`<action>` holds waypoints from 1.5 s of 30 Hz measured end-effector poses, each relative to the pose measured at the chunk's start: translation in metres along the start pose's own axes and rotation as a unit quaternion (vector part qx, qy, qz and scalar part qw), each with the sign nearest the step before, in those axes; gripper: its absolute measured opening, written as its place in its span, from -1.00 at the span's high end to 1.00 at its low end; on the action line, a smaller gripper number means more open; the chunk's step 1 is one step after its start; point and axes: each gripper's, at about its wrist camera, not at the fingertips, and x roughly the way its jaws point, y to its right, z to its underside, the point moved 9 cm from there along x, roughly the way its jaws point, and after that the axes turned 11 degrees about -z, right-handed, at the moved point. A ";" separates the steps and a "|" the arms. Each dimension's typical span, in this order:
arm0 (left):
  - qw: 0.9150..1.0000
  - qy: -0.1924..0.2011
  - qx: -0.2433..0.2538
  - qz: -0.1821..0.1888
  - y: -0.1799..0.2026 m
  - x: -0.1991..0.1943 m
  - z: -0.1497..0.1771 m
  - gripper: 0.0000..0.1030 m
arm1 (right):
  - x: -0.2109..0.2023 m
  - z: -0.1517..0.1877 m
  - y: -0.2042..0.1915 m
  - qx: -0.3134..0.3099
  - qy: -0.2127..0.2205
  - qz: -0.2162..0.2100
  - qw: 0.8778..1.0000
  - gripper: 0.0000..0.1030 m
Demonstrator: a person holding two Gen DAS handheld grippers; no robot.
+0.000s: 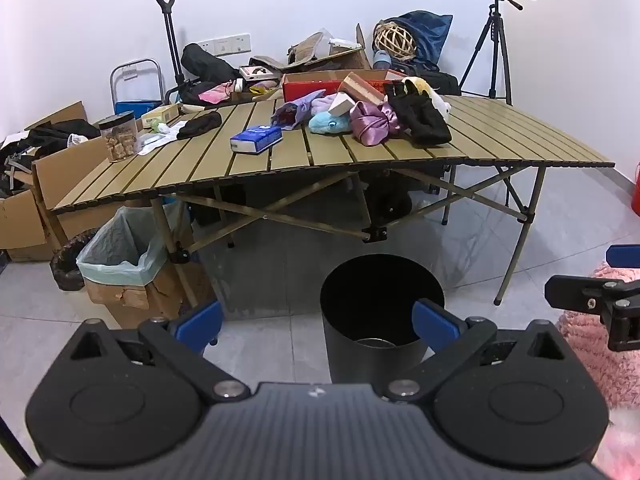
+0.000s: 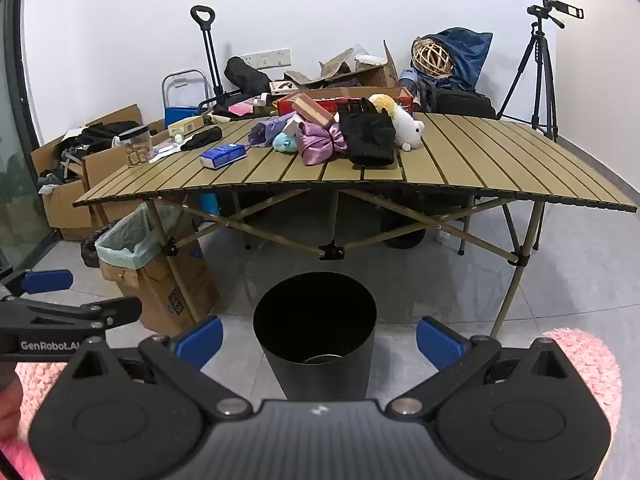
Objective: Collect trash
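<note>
A black round bin (image 1: 382, 312) (image 2: 316, 320) stands on the grey floor in front of a slatted folding table (image 1: 500, 136) (image 2: 480, 160). Something metallic shows at the bin's bottom. My left gripper (image 1: 318, 326) is open with nothing between its blue pads, and the bin sits just ahead, toward its right finger. My right gripper (image 2: 320, 342) is also open and empty, with the bin centred beyond it. Each gripper shows in the other's view: the right gripper (image 1: 580, 274) at the right edge, the left gripper (image 2: 86, 294) at the left edge.
The table holds a blue tissue pack (image 1: 256, 140) (image 2: 222, 156), a clear jar (image 1: 118, 136) (image 2: 138, 146), white wrappers (image 1: 160, 136) and a heap of cloths and plush toys (image 1: 372, 116) (image 2: 352, 132). A bag-lined cardboard box (image 1: 120, 256) (image 2: 132, 240) stands left of the table. A tripod (image 1: 496, 48) (image 2: 540, 68) stands at the back right.
</note>
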 end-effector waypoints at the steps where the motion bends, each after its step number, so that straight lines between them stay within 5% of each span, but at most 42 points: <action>1: 1.000 -0.010 -0.003 0.005 0.000 0.001 0.001 -1.00 | 0.000 0.000 0.000 -0.001 -0.001 0.001 1.000 -1.00; 45: 1.000 -0.001 0.004 0.004 0.006 0.001 0.001 -1.00 | 0.000 0.002 -0.003 -0.001 -0.001 0.000 1.000 -1.00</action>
